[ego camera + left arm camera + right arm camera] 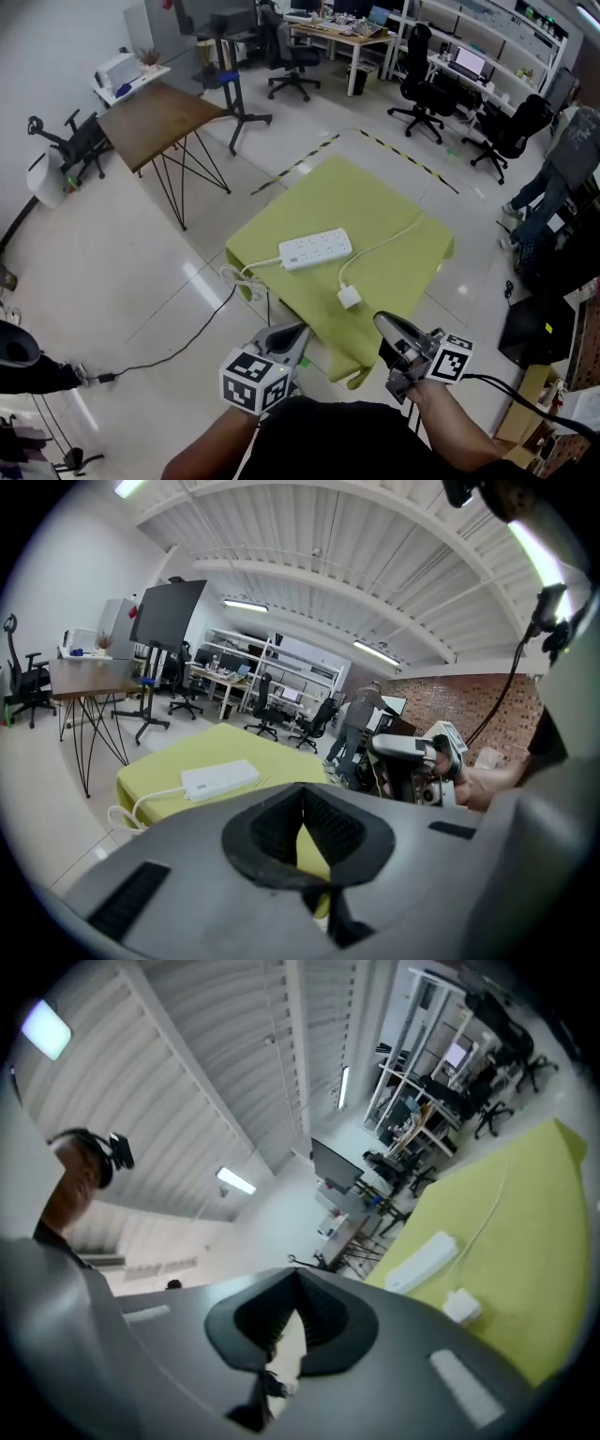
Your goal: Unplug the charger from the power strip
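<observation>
A white power strip lies on the yellow-green cloth of a low table. The white charger rests on the cloth in front of the strip, apart from it, its thin cable running off to the far right. Both grippers hover close to my body, short of the table's near corner. My left gripper is shut with nothing in it. My right gripper is also shut and empty. The left gripper view shows the strip; the right gripper view shows the strip and charger.
The strip's own cord loops off the table's left edge and a black cable trails over the floor. A wooden table stands at the back left, office chairs and desks behind. A person stands at the right.
</observation>
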Tool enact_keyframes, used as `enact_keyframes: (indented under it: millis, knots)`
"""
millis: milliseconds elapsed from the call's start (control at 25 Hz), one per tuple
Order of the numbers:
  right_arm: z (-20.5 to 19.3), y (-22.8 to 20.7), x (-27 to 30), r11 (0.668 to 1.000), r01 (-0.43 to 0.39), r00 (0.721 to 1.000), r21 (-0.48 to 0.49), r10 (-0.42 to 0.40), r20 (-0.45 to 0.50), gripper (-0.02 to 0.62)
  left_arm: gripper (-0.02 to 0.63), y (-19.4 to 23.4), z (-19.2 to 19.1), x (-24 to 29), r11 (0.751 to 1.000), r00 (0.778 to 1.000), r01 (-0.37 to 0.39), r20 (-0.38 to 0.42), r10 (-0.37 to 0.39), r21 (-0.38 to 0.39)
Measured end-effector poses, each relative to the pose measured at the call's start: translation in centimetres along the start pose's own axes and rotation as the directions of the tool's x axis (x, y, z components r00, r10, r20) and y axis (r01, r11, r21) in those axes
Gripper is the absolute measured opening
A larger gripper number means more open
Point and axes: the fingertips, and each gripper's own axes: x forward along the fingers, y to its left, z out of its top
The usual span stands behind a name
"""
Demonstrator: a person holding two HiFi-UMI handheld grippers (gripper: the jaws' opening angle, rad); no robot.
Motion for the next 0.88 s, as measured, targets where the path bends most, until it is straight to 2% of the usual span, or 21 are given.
enact_keyframes:
  millis: [80, 200, 320, 400, 480, 560, 760, 880]
  knots:
    - [0.3, 2.1, -2.0, 0.996, -0.089, 0.996, 0.018, 0.088, 0.016, 0.002, 0.006, -2.5, -0.5, 0.0, 1.0, 1.0, 0.002, 0.024, -0.002, 0.019]
    - [-0.1, 4.0, -6.0, 0.992, -0.109, 0.993, -0.058, 0.107, -0.041, 0.002, 0.006, -6.5, -1.6, 0.0, 1.0, 0.998, -0.025, 0.055, 0.024, 0.01]
    - [-0.8, 5.2, -11.2, 0.965, -0.06, 0.991, -0.257, 0.027, -0.129, 0.002, 0.008, -11.3, -2.8, -0.2, 0.998, 0.994, -0.062, 0.085, 0.063, -0.014]
    - [-1.4, 5.4, -14.7, 0.918, -0.021, 0.985, -0.396, -0.048, -0.163, 0.002, 0.006, -14.2, -3.9, -0.5, 0.995, 0.991, -0.092, 0.091, 0.095, -0.03]
    - [-2.4, 5.3, -17.9, 0.878, 0.009, 0.977, -0.478, -0.109, -0.181, 0.002, 0.006, -17.0, -5.5, -1.1, 0.992, 0.989, -0.115, 0.09, 0.12, -0.058]
    - [-3.3, 5.2, -20.7, 0.871, 0.021, 0.975, -0.49, -0.126, -0.183, 0.002, 0.006, -19.5, -7.2, -1.7, 0.988, 0.987, -0.128, 0.089, 0.135, -0.081]
    - [-4.2, 4.8, -25.5, 0.903, 0.03, 0.971, -0.429, -0.129, -0.203, 0.002, 0.006, -23.7, -10.1, -2.9, 0.977, 0.982, -0.177, 0.052, 0.183, -0.116]
    - [-4.2, 5.2, -27.3, 0.897, 0.027, 0.971, -0.44, -0.128, -0.2, 0.002, 0.006, -24.8, -10.9, -3.6, 0.975, 0.979, -0.195, 0.034, 0.2, -0.11]
